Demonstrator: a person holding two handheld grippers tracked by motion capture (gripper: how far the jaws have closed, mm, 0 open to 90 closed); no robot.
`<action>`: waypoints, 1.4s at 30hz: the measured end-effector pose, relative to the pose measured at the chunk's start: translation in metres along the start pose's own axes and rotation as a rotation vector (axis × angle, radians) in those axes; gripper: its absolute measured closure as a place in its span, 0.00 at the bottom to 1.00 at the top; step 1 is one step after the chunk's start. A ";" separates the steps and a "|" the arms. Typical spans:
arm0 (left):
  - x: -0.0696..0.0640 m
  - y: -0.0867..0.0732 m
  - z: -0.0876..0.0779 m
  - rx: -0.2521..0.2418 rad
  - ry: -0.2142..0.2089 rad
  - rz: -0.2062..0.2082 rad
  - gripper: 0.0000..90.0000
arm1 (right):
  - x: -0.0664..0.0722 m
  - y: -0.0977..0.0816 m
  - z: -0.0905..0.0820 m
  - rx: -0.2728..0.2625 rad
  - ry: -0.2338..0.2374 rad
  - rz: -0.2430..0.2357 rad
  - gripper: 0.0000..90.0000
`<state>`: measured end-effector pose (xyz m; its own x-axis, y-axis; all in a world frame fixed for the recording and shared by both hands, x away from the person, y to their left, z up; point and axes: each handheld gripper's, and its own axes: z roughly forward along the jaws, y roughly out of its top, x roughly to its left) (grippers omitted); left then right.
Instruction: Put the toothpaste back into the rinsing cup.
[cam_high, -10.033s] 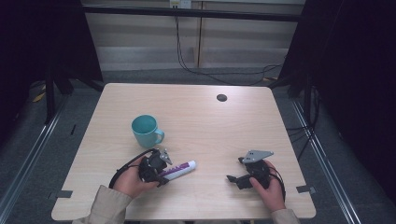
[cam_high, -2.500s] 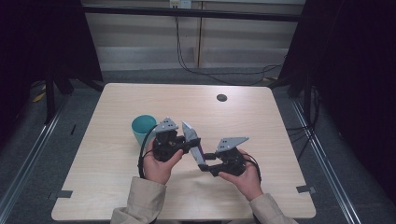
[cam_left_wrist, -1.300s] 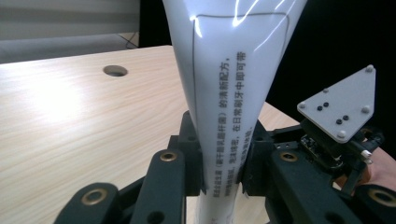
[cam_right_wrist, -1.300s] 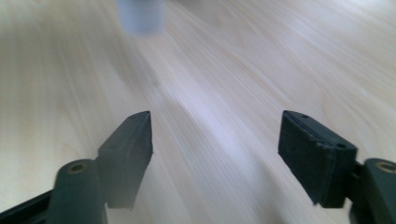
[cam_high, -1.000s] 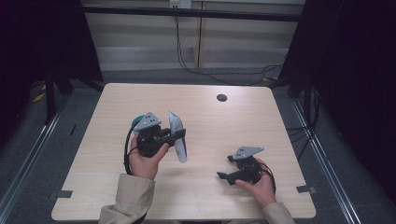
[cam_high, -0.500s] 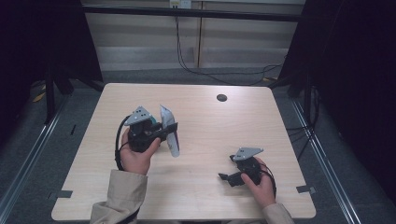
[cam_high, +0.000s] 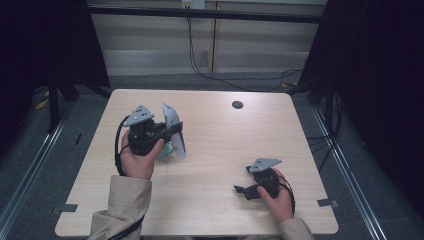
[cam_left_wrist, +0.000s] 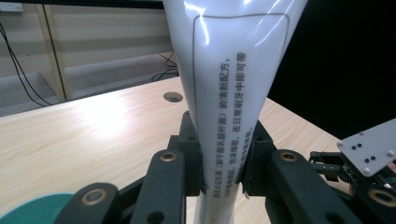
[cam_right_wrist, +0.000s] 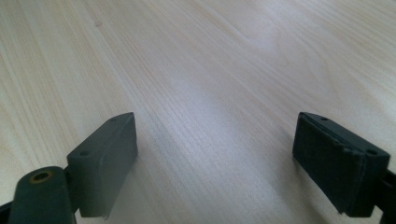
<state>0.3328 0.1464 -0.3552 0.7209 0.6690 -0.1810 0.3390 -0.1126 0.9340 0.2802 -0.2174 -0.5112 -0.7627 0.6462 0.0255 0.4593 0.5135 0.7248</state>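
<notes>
The left gripper (cam_high: 172, 131) squeezes a white tube (cam_high: 173, 131) around its middle, left of center in the high view. The tube stands nearly upright, wide flat end up, right above a teal cup (cam_high: 165, 150). It looks like the tube is meant to go into the cup. To do that well, lower it slowly, keep it straight, and let go only when its bottom end is inside.

The tube (cam_left_wrist: 229, 93) is smooth, shiny and soft, with small printed writing. The cup is round. The tabletop (cam_high: 225, 145) is pale wood with fine lines.

The right gripper (cam_high: 243, 190) rests low at the lower right, jaws wide apart, holding nothing.
</notes>
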 end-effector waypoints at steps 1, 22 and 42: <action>0.001 0.001 0.000 -0.005 0.003 -0.003 0.83 | 0.000 0.000 0.000 0.000 0.000 0.000 0.15; 0.022 0.019 -0.003 -0.033 0.051 -0.011 0.83 | 0.000 0.000 0.000 -0.001 0.000 -0.003 0.15; 0.042 0.028 -0.001 -0.058 0.097 -0.024 0.83 | 0.001 0.000 0.000 0.000 0.004 -0.003 0.15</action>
<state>0.3718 0.1720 -0.3364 0.6503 0.7390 -0.1761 0.3179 -0.0543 0.9466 0.2797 -0.2171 -0.5111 -0.7655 0.6429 0.0261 0.4571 0.5148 0.7252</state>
